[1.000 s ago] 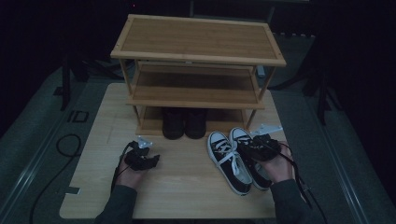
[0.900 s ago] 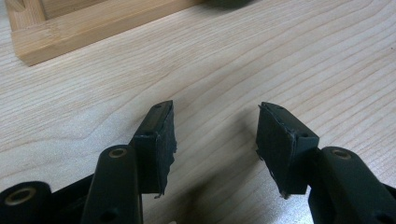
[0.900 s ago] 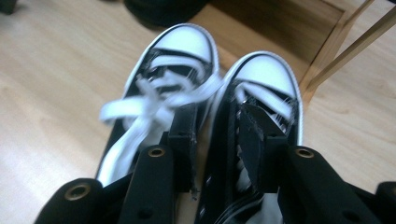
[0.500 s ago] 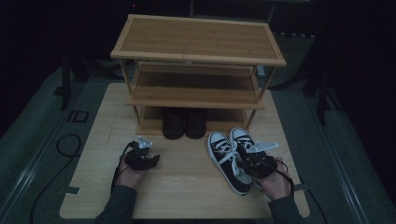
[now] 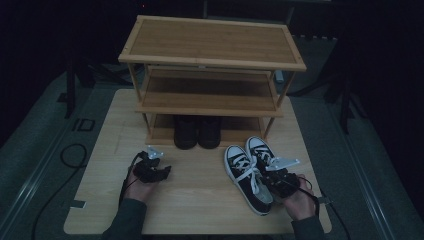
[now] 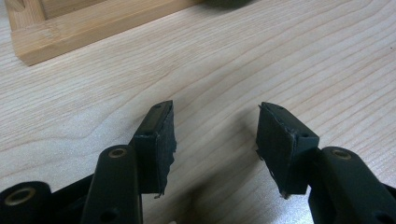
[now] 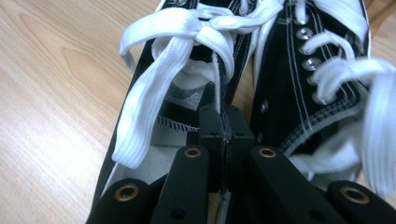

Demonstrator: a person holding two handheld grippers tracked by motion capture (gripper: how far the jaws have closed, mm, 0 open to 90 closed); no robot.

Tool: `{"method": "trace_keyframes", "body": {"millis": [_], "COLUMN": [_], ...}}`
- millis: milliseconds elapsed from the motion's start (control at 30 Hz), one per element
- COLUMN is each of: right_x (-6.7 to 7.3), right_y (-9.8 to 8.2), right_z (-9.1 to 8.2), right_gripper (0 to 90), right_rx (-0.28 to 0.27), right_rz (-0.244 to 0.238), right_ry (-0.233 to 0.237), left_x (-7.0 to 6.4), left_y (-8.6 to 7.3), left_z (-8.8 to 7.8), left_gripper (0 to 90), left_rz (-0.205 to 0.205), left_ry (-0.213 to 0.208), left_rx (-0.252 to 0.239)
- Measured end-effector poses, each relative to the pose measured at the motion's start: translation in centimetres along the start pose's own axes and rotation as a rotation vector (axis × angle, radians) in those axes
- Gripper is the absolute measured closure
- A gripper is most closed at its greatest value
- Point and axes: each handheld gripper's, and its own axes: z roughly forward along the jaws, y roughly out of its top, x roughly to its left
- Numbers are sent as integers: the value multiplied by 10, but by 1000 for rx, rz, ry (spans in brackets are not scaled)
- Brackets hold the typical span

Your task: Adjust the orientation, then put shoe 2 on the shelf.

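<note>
Two black canvas sneakers with white laces lie side by side on the wooden table (image 5: 200, 200), right of centre. My right gripper (image 5: 274, 176) sits over the heel end of the left sneaker (image 5: 243, 175). In the right gripper view its jaws have just been closing and now pinch that sneaker's (image 7: 154, 140) inner side wall, with the right gripper (image 7: 225, 126) shut on the thin canvas edge. The other sneaker (image 7: 299, 84) lies right beside it. My left gripper (image 5: 162, 172) rests low at the table's left. The left gripper (image 6: 215, 135) stands open, with bare wood between its pads.
A three-tier wooden shoe rack (image 5: 210, 60) stands at the back of the table. A pair of dark shoes (image 5: 197, 131) sits on its bottom shelf. The rack's base rail (image 6: 84, 28) lies just ahead of the left gripper. Cables trail off the table's near corners.
My right hand has slid toward the near edge and down onto the sneakers, and its jaws have closed on the left sneaker's side wall. The left hand has stayed put.
</note>
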Motion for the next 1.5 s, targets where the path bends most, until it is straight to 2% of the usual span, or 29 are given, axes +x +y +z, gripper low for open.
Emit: {"method": "trace_keyframes", "body": {"millis": [100, 233, 300, 333, 367, 467, 533, 600, 667, 900, 1300, 1500], "right_x": [-5, -7, -5, -5, -5, -7, -10, -12, -14, -20, -23, -25], "right_y": [-6, -11, -12, -12, -11, -10, -11, -11, -10, -6, -1, 0], "right_z": [-5, -7, -8, -8, -11, -15, -15, -12, -9, 1, 10, 15], "right_gripper": [887, 879, 790, 790, 696, 555, 504, 435, 442, 495, 469, 530], "right_rx": [-2, -5, -10, -10, -20, -32, -27, -19, -13, 1, 20, 25], "right_rz": [23, 29, 18, 18, 12, 43, 69, 73, 89, 113, 114, 113], "right_ry": [-2, 5, -22, -22, -48, -82, -81, -98, -66, -22, -3, 26], "left_x": [0, 0, 0, 0, 0, 0, 0, 0, 0, 0, 0, 0], "left_y": [0, 0, 0, 0, 0, 0, 0, 0, 0, 0, -1, -1], "left_z": [0, 0, 0, 0, 0, 0, 0, 0, 0, 0, 0, 0], "left_gripper": [474, 474, 474, 474, 474, 474, 473, 474, 473, 473, 470, 468], "left_rz": [1, 0, 0, 0, 0, 1, 1, 2, 1, 0, 3, 3], "left_ry": [0, 0, 0, 0, 1, 0, -1, -1, -2, 0, 0, 1], "left_rx": [0, 0, 0, 0, 0, -1, -1, -2, -4, -6, -5, -6]}}
